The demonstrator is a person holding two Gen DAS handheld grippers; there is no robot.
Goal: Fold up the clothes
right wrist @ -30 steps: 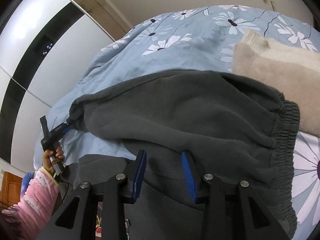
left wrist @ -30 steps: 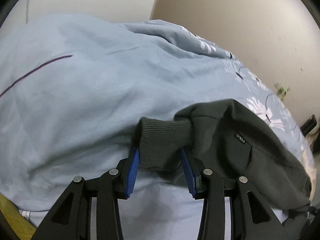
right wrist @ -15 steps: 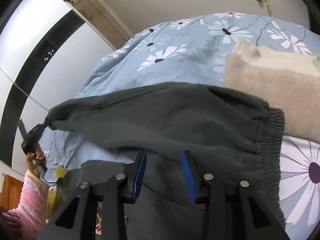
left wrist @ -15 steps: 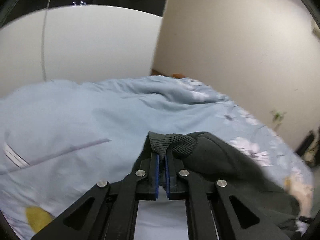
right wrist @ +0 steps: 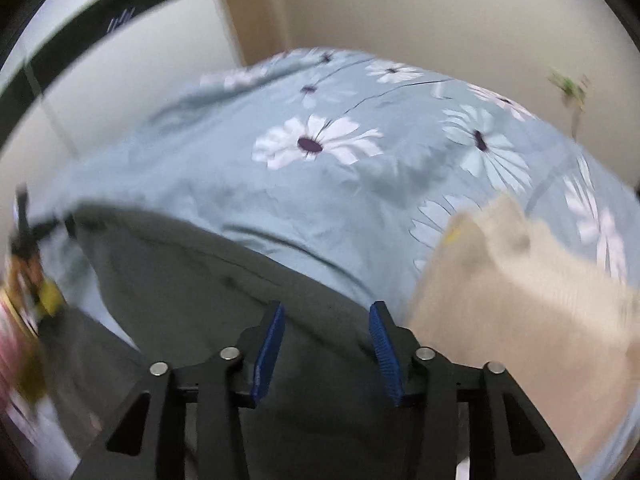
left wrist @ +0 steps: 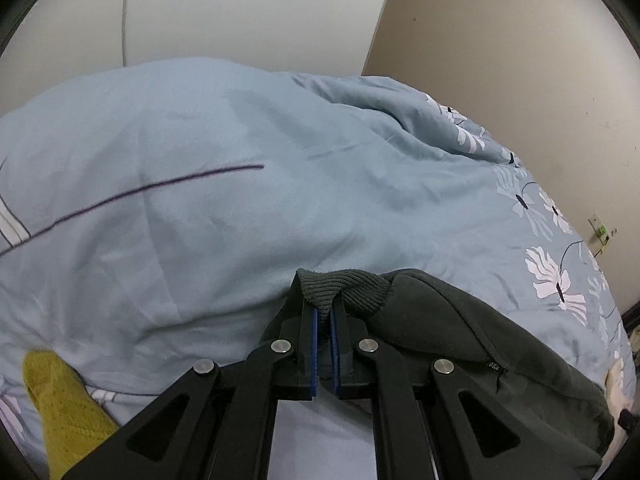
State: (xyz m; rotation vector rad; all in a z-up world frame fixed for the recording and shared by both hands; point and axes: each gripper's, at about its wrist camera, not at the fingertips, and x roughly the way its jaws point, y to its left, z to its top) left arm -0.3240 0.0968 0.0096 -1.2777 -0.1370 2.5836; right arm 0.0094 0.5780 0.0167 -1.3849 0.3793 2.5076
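Note:
Dark grey sweatpants (left wrist: pixel 460 332) lie on a blue flowered bedspread (left wrist: pixel 200 208). My left gripper (left wrist: pixel 324 316) is shut on the ribbed ankle cuff (left wrist: pixel 340 284) of one leg, held just above the bed. In the blurred right wrist view the sweatpants (right wrist: pixel 224 280) spread across the lower left, and my right gripper (right wrist: pixel 326 320) is open above the fabric, with cloth between the blue pads (right wrist: pixel 384 344) but not clamped. The left gripper (right wrist: pixel 24 224) and the hand holding it show at the far left edge.
A folded beige sweater (right wrist: pixel 532 308) lies on the bed right of my right gripper. A mustard knit item (left wrist: pixel 60 404) sits at the lower left of the left wrist view. White wardrobe doors (left wrist: pixel 240 16) and a beige wall (left wrist: pixel 520 60) stand behind the bed.
My left gripper closed on the cuff a second ago and still holds it, now lower toward the bed. The right gripper has swung, its view blurred; the sweater now lies closer at right.

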